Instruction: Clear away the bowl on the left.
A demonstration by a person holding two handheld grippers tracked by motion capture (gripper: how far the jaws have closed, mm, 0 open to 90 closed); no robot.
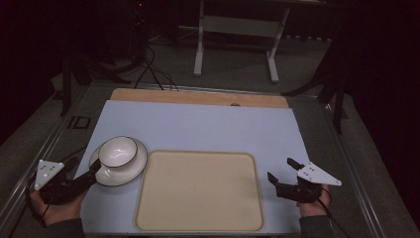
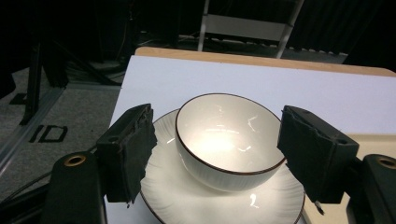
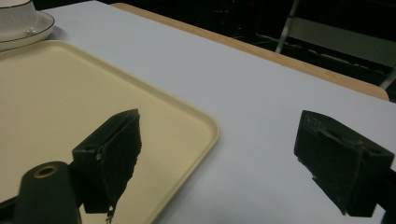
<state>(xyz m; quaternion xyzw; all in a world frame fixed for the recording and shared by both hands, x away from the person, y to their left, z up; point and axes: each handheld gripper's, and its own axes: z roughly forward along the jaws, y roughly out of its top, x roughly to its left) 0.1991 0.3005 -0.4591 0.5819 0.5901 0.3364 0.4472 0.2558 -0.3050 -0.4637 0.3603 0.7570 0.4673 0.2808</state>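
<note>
1. Left gripper, black w/ grey three-cornered plate on top, is sitting at the table's left edge in the person's left hand. Jaws are standing wide open, gripping nothing; in the left gripper view they're flanking the saucer and bowl, one jaw each side, not pressing the bowl.
2. White round bowl w/ thin dark rim is sitting upright on a white round saucer w/ dark edge, on the pale blue table cover, just left of the tray; saucer edge is nearly touching the tray's left rim.
3. Cream rectangular tray w/ rounded corners is lying flat at centre-front.
4. Right gripper, same build, is hovering just right of the tray, held by the right hand. Jaws are wide apart, holding nothing.
</note>
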